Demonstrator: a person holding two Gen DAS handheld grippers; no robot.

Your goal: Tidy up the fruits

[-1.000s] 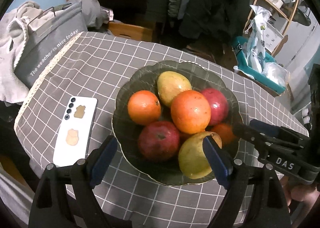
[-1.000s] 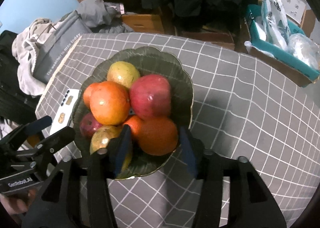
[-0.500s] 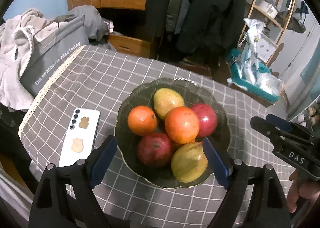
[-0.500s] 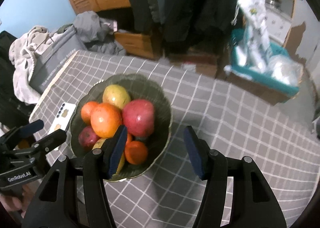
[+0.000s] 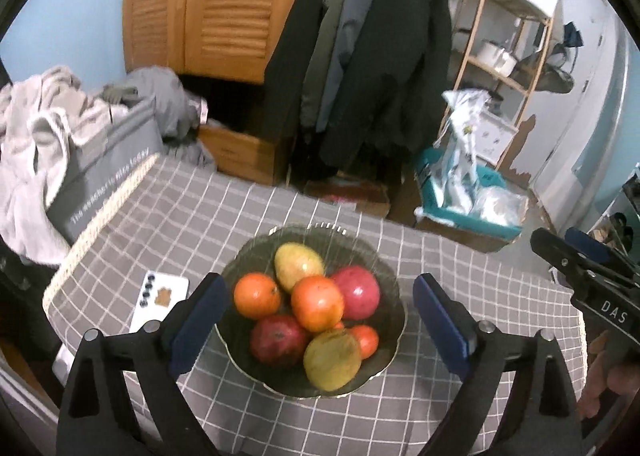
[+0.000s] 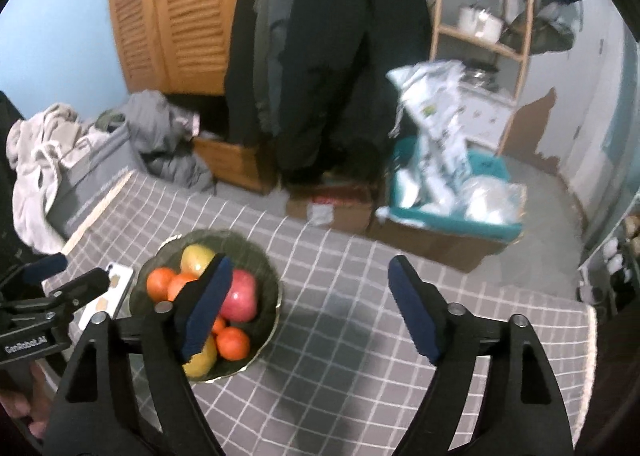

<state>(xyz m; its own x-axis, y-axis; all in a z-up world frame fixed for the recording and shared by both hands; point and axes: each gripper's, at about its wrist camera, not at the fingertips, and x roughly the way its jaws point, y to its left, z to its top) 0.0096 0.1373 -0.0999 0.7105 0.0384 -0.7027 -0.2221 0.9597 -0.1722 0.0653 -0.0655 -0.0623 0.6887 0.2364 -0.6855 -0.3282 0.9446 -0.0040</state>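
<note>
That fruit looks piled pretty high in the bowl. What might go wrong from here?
The top orange sits on other fruit in the bowl; a nudge might roll it out onto the table. The phone lies close beside the bowl, so a low left gripper could knock it. Both grippers, the right too, hang open and empty above, jaws just widened.

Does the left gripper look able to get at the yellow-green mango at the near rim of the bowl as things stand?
Probably yes. The left gripper hangs open and empty above the bowl, its jaws having just opened wider. The mango lies on top at the near edge, uncovered.
</note>
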